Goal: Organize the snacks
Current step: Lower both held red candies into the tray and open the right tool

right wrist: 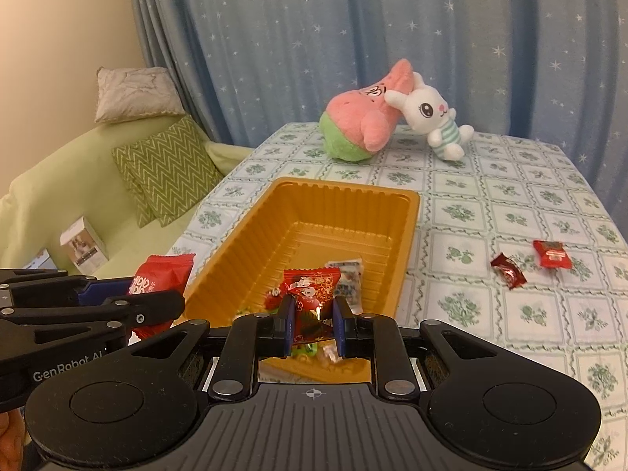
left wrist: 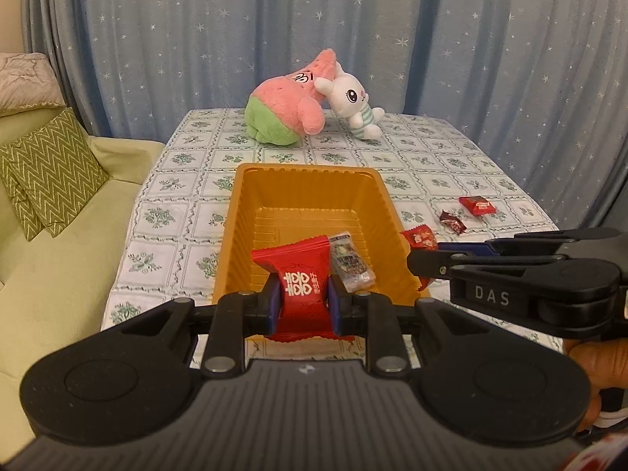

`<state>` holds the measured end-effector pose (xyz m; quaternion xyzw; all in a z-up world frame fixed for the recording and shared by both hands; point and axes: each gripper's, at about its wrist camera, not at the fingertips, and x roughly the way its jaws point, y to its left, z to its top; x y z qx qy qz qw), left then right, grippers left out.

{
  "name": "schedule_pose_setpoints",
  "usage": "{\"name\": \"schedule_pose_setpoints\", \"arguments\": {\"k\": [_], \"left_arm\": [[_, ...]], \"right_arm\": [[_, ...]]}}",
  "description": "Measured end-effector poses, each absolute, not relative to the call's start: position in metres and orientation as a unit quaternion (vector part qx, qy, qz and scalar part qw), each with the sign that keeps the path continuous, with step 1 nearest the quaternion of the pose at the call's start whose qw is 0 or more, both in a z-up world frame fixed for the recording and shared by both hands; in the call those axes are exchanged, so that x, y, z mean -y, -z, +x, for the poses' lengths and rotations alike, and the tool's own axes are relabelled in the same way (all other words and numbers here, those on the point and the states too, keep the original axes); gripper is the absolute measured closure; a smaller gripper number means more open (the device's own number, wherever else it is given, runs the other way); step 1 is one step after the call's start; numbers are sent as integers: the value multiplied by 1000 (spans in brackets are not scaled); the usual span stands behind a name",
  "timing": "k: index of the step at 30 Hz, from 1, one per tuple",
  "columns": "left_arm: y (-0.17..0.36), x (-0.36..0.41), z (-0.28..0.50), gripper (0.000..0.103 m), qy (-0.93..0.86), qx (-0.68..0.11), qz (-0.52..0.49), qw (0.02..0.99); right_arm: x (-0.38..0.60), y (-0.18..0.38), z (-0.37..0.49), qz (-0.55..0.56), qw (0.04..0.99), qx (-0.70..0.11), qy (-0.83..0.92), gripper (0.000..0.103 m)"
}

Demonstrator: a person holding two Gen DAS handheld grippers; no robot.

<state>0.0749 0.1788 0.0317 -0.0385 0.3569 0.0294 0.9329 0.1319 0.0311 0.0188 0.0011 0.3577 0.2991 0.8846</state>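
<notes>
A flower-patterned tablecloth (left wrist: 431, 157) covers the table; a gold plastic tray (right wrist: 404, 235) sits on it, a clear-wrapped snack (right wrist: 347, 282) inside; the left gripper (left wrist: 304, 300) is clamped on a red double-happiness candy (left wrist: 300, 278) above the tray's near end; the right gripper (right wrist: 313, 324) pinches a red patterned candy (right wrist: 312, 286) over the tray; a dark red candy (right wrist: 508, 271) and a bright red candy (right wrist: 551, 254) lie on the cloth, well right of the tray.

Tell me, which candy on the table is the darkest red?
The twisted-end candy lying left of the brighter red square packet. It is maroon and crinkly; the other candies are bright red or clear.
</notes>
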Motion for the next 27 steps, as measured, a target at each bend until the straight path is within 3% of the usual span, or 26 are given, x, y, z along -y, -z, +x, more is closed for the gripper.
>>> {"name": "schedule_pose_setpoints", "arguments": {"k": [27], "left_arm": [[-9,-213,168,81,-9,-384,-7,923]], "right_arm": [[-65,8,224,-3,874,-388,-294,83]]}}
